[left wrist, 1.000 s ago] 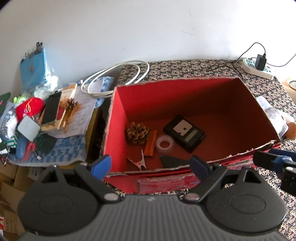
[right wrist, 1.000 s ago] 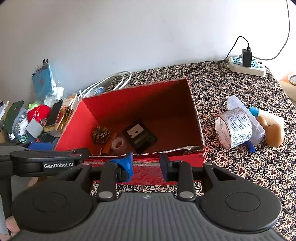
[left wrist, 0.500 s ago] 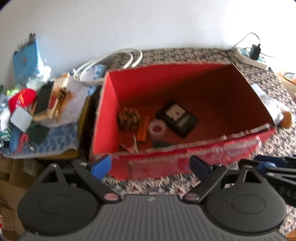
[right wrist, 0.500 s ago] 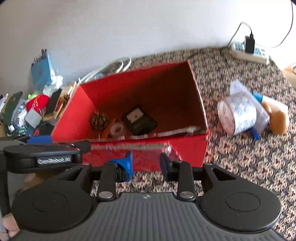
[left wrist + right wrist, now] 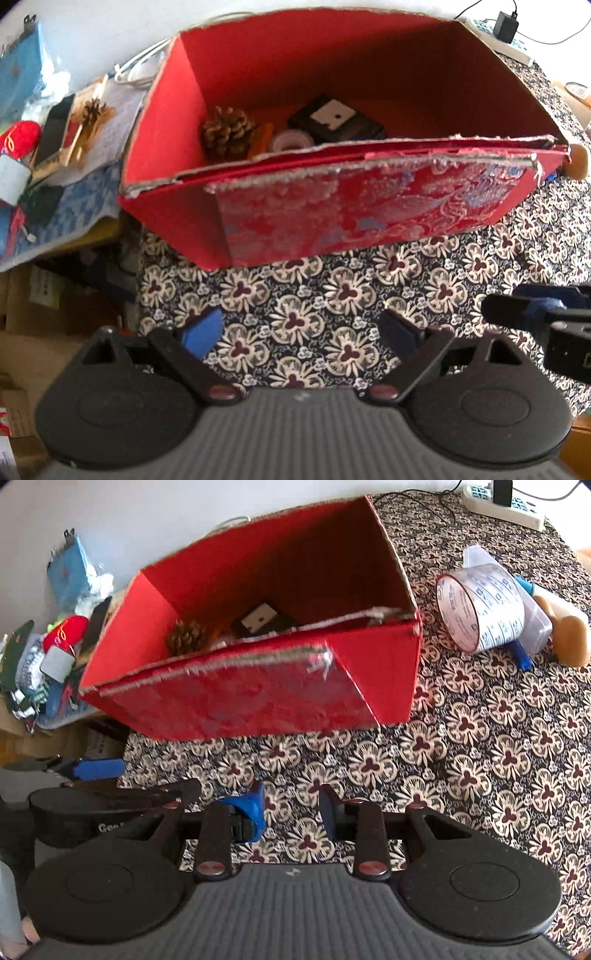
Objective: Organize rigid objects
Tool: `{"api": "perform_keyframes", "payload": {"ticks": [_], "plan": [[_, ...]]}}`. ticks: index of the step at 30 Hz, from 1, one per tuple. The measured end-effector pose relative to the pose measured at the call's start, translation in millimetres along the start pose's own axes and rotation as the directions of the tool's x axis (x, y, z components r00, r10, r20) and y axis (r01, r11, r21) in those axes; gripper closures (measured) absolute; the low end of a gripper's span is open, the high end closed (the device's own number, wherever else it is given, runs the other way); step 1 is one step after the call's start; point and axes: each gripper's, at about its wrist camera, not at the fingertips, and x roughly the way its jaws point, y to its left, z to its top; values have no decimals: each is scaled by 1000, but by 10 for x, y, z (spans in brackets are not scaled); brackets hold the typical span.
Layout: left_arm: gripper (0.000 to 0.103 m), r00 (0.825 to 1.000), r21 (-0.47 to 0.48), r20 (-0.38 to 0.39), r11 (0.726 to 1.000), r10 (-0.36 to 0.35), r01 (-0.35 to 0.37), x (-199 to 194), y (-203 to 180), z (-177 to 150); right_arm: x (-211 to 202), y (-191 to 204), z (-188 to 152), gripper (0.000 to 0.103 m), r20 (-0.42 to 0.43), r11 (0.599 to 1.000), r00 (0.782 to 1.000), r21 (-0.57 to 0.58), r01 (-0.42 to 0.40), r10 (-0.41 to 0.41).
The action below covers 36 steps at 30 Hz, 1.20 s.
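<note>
A red cardboard box [image 5: 332,221] [image 5: 240,701] stands on the patterned tablecloth. Inside lie a pine cone [image 5: 227,129] [image 5: 186,637], a black device with a white label [image 5: 336,118] [image 5: 264,620], a small clear tape roll [image 5: 291,140] and an orange piece [image 5: 260,140]. My left gripper [image 5: 301,332] hangs wide open over the cloth in front of the box, empty. My right gripper [image 5: 291,808] is beside it, also in front of the box, its jaws a narrow gap apart with nothing between. To the box's right lie a large printed tape roll [image 5: 480,609] and a wooden object [image 5: 569,638].
A heap of clutter [image 5: 37,147] sits left of the box, past the table's edge: a red pouch, a phone, a second pine cone. A power strip [image 5: 502,502] with cables lies at the back right. A plastic bag and blue pen [image 5: 521,653] rest by the printed roll.
Both grippers have sunk and tipped downward, so the box has slid up in each view and the tablecloth fills the foreground. Neither pair of jaws has changed its spread.
</note>
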Motion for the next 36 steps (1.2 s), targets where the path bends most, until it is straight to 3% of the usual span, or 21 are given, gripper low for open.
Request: {"api": "perform_keyframes", "payload": {"ticks": [5, 10, 15, 22, 25, 36], "plan": [[12, 1000, 22, 23, 1000, 4, -5, -85, -12, 35, -49, 29, -34, 88, 27, 999, 999, -29, 20, -19], [12, 992, 35, 129, 999, 9, -14, -414, -2, 184, -266, 39, 85, 88, 117, 999, 993, -46, 6, -1], [11, 973, 24, 230, 999, 29, -36, -661, 13, 439, -520, 109, 315, 88, 243, 998, 970, -60, -1, 16], [11, 958, -33, 273, 996, 90, -85, -583, 33, 737, -561, 111, 602, 88, 364, 999, 931, -43, -15, 30], [11, 961, -45, 261, 995, 92, -84, -511, 48, 814, -459, 66, 703, 88, 373, 999, 928, -36, -19, 31], [11, 972, -48, 210, 994, 107, -99, -243, 28, 896, -177, -66, 843, 88, 307, 1000, 952, -5, -5, 7]]}}
